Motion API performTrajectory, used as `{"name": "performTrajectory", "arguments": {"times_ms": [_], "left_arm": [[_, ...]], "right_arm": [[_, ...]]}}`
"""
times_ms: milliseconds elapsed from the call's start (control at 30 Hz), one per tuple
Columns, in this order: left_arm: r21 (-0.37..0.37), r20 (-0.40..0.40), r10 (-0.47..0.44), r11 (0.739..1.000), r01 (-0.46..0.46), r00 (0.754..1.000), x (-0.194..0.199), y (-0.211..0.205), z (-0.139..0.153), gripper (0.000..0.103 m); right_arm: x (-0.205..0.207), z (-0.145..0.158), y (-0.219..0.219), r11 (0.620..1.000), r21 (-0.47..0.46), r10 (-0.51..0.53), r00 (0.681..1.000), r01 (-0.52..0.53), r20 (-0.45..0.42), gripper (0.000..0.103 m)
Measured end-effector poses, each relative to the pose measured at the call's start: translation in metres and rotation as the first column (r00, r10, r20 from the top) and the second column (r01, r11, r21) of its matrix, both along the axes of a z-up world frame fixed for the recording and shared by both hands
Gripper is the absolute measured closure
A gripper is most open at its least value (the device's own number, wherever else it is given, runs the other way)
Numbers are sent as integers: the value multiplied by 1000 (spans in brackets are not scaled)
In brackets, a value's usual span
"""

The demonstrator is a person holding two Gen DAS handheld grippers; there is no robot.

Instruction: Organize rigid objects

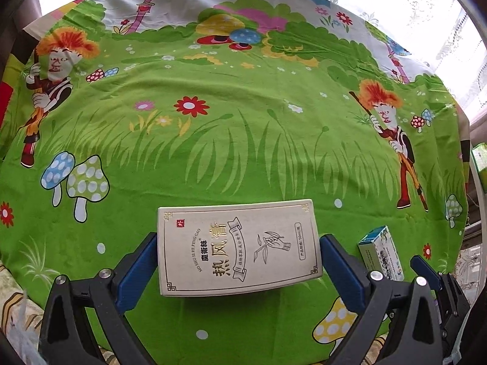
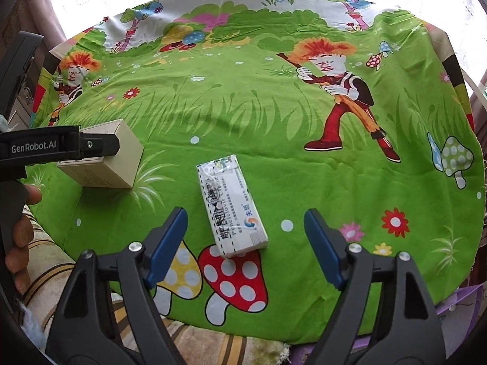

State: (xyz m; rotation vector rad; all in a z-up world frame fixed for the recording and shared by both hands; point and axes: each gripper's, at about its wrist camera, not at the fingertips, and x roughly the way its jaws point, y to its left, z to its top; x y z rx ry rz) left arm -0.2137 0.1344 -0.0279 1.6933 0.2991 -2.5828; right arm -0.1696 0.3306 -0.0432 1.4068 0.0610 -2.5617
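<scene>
Left gripper (image 1: 239, 261): its blue fingers (image 1: 138, 269) stand at both short ends of the beige box (image 1: 239, 248); they look to be touching and clamping it, though the right side's contact is less sure.
Beige box: lies flat, printed face up, near the front edge of the cloth-covered desk (image 1: 243, 121); in the right wrist view it seems slightly lifted at 1 end, with a shadow beneath.
Right gripper (image 2: 245, 243): fingers (image 2: 169, 243) partly open and holding nothing, 1 on each side of the near end of the small white carton (image 2: 232, 205), both clear of it.
Small white carton: lies flat on the desk, long axis running away from the camera, slightly skewed.
Risk 1: the carton sits askew between the fingers, so closing could twist or push it instead of gripping it.
Risk 2: the beige box is held only at its ends; a weak pinch could let it tip or drop.
Risk 3: the 2 grippers are close together and could collide.
Risk 4: the loose cloth (image 2: 243, 115) may snag a low fingertip and drag both boxes.
</scene>
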Motion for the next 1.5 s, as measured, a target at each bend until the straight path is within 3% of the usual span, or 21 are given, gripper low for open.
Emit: {"name": "performTrajectory", "arguments": {"times_ms": [133,233,300,333,700,1133,1500], "left_arm": [[-5,-20,-19,1000,19,1000,1,3,0,1],[-2,-32,-29,1000,29,999,3,5,1,2],[-1,-41,-34,999,34,999,4,6,3,2],[0,-46,-35,999,35,998,5,6,4,2],[36,-89,-84,996,87,992,20,22,17,2],[72,-133,-227,969,238,965,56,73,39,2],[86,-155,-341,930,357,927,90,121,49,2]], "right_arm": [[-5,-6,-4,1000,9,15,1000,-15,25,31],[-7,-11,-6,1000,16,26,999,-27,45,47],[-7,-13,-6,999,19,28,998,-29,50,63],[-6,-13,-5,999,19,26,998,-27,49,65],[24,6,21,997,-43,-65,998,65,11,66],[111,34,106,970,-45,-238,971,238,-7,66],[200,14,156,940,-28,-336,938,340,89,66]]}}
